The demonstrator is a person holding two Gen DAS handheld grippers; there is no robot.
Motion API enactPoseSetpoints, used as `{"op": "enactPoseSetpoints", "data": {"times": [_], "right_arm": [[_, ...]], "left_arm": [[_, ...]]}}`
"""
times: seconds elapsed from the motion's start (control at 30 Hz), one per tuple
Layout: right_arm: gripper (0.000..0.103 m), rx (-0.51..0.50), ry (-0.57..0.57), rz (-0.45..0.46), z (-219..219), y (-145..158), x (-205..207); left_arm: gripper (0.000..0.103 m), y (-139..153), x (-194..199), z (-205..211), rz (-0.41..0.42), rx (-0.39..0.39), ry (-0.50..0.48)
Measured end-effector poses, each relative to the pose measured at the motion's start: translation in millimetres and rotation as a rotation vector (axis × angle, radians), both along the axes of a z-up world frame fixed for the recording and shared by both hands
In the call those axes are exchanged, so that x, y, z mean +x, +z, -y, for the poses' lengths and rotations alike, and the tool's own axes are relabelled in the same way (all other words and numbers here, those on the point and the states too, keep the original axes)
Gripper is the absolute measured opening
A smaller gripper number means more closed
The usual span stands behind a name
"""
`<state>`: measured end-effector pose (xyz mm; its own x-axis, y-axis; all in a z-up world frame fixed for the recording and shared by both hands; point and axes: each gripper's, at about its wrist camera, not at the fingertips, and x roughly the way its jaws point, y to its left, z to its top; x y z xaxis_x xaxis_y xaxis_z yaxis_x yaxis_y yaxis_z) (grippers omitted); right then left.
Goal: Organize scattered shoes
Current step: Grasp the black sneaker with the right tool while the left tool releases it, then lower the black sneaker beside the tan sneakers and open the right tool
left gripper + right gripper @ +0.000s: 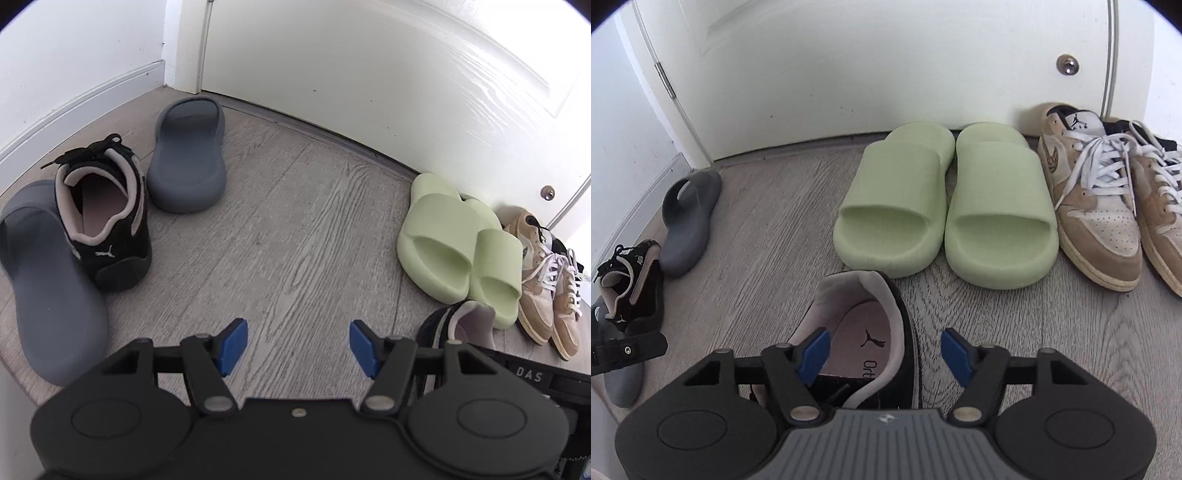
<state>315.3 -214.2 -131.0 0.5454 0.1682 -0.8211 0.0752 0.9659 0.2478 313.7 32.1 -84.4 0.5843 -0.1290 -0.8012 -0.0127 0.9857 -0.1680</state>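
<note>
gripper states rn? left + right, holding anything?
Left gripper: open, holding nothing, only bare floor between its fingers.
Right gripper: open, not gripping; the black sneaker sits between its fingers, pads not pressing on it.

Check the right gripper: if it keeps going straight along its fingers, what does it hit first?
Most likely the black sneaker lying just under the right gripper: its heel collar sits between the open fingers, off to the left one. Past it stand the green slides, but depth is hard to judge through the fisheye.
</note>
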Motion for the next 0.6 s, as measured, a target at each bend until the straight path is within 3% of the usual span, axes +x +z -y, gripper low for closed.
{"op": "enactPoseSetpoints", "data": {"times": [0.07, 0.2, 0.4, 0.6], "right_arm": [[0.037, 0.018, 0.01, -0.026, 3.4, -8.1, 2.2], [0.015, -0.042, 0.042, -0.012, 5.9, -6.9, -0.7], [0.013, -0.036, 0.016, -0.049, 39.2, -10.2, -3.2], [0.013, -0.126, 0.02, -0.057, 57.3, -7.6, -9.0]], "left_arm": [[0.062, 0.5, -2.9, 8.4, 0.021, 0.03, -0.039], [0.062, 2.2, -15.1, 23.5, 0.058, 0.086, -0.115], [0.062, -1.1, -16.9, 28.7, 0.049, 0.071, -0.137], [0.062, 1.2, -16.1, 21.1, 0.052, 0.041, -0.104]]}}
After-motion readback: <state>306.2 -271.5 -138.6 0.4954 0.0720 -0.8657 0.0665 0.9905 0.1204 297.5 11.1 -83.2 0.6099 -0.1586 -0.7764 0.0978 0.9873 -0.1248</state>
